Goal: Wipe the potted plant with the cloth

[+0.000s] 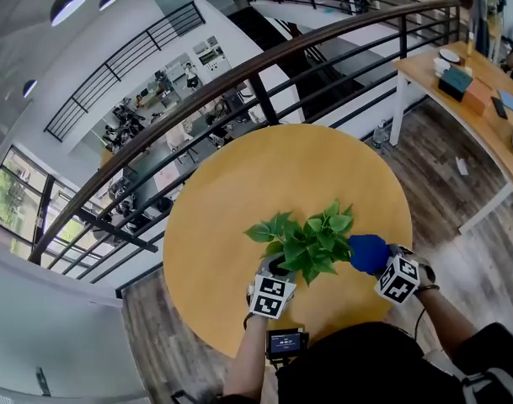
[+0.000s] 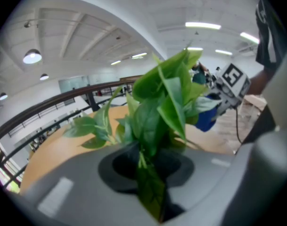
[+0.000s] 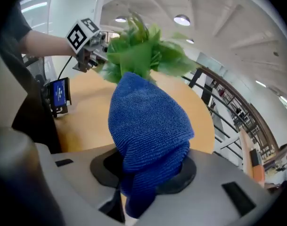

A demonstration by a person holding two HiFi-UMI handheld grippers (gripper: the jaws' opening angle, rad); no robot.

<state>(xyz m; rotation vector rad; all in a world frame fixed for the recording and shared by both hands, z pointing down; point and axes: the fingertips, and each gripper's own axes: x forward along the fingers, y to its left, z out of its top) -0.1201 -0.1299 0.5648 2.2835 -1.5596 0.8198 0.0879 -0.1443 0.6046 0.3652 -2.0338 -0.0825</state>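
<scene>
The right gripper is clenched on the blue cloth bulging just ahead of its jaws, with the potted plant close beyond, grasped low down by the left gripper over the round table.

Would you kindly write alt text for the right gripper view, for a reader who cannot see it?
The right gripper clamps a bunched blue cloth, held close to the green leaves of a potted plant above a round wooden table. At upper left, the left gripper with its marker cube meets the plant.
</scene>
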